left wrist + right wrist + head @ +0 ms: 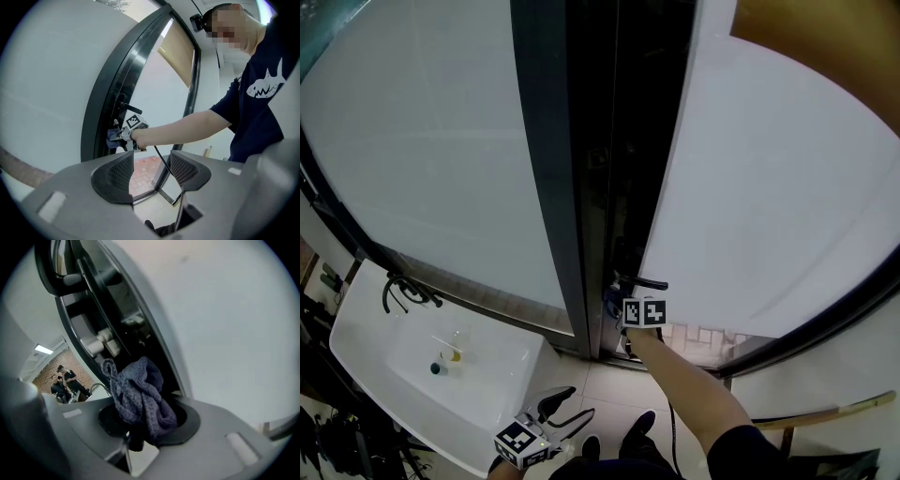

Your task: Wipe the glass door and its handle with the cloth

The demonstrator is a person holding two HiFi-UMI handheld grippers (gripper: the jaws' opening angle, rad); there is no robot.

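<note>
Fig.: R gripper [619, 305] clamped on cloth [140, 397], held at door edge just below handle [642, 282] of glass door [769, 187], prob. for wiping. L gripper [570, 410] jaws apart, empty, parked low.

The sink [502, 375] stood left of the glass door [769, 206]. The cloth [140, 390] sat in the right gripper [143, 420], below the handle [642, 282].

We see our right hand-held gripper [145, 420] clamped on a bunched blue-grey knitted cloth [140, 394], which bulges up out of the jaws. The cloth sits just beside the dark door frame [93, 301], where a few white blocks [96, 343] show. The pale glass door [225, 333] fills the right side. Far left, two people [65, 380] stand by a brick wall [40, 376] under a ceiling light [43, 349].
</note>
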